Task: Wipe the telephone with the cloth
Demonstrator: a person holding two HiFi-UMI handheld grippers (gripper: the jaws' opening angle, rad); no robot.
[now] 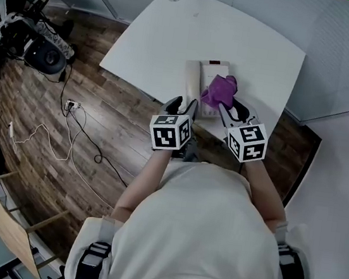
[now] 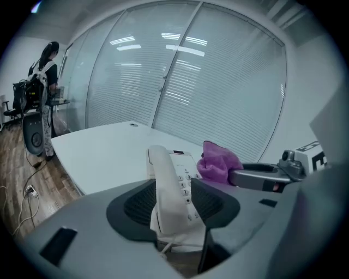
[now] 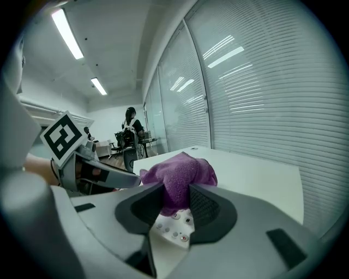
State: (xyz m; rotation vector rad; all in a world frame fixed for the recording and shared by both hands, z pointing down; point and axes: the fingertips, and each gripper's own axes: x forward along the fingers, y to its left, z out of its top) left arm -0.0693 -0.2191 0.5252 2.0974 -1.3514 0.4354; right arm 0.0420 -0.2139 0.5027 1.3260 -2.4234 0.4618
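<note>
At the near table (image 1: 175, 40) edge, telephone (image 1: 197, 76) under cloth (image 1: 220, 89), wide room beyond.

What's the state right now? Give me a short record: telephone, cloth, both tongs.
telephone: white, on the white table, handset on its cradle
cloth: purple, bunched, over the keypad; contact unclear
right tongs: shut on the cloth
left tongs: open, handset in the gap, pads not pressing it
</note>
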